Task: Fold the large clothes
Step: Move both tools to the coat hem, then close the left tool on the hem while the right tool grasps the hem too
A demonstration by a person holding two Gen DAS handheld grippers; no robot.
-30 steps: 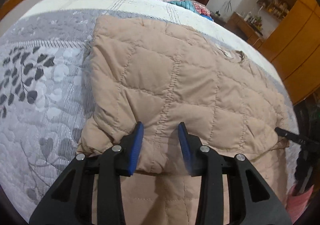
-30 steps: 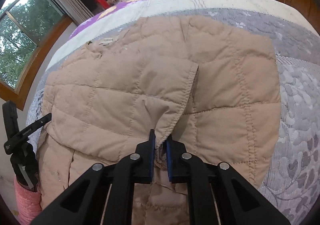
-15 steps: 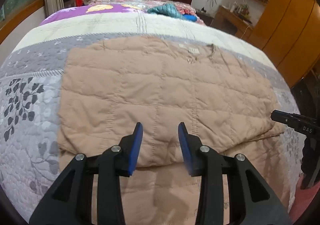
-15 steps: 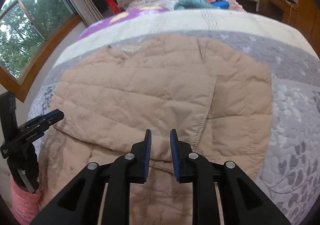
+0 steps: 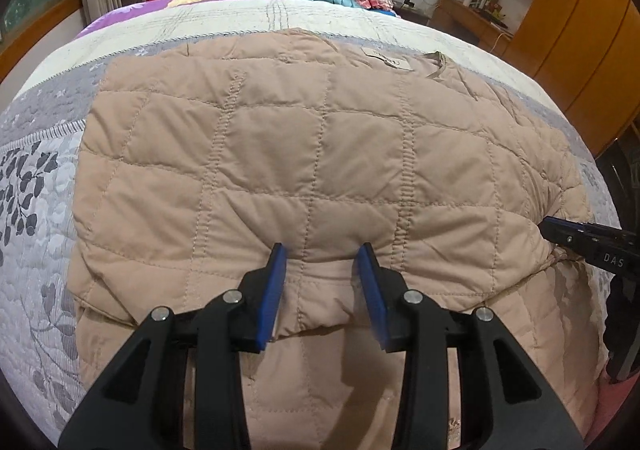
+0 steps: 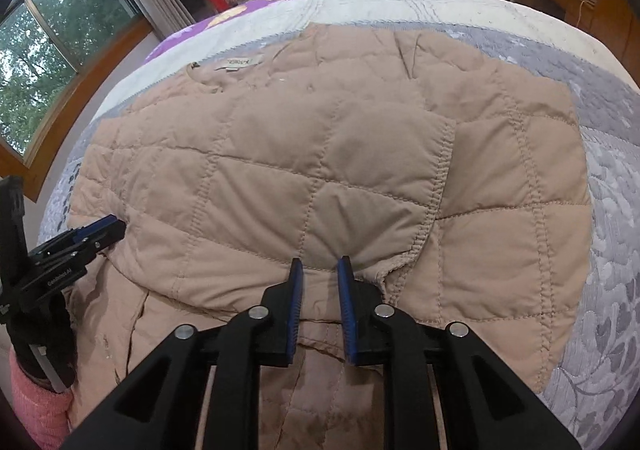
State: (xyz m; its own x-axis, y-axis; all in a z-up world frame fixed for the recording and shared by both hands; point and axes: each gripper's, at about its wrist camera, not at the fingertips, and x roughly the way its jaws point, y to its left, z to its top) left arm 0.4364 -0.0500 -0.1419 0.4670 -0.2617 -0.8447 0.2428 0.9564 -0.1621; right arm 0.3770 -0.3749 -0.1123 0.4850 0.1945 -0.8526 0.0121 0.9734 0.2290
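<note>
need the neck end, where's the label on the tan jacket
The label sits at the far edge of the tan jacket, toward the headboard; right of centre in the left wrist view, left of centre in the right wrist view.

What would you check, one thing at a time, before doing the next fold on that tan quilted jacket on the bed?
1. Left gripper free of cloth: ok, jaws apart over the folded edge.
2. Right gripper let go: ok; its jaws have just opened and nothing is pinched between them.
3. Tan quilted jacket flat on the bed: ok.
4. Sleeve tucked in on the right: ok, folded over the body.
5. Near hem fully on the bed: cannot tell, hidden behind the grippers.
</note>
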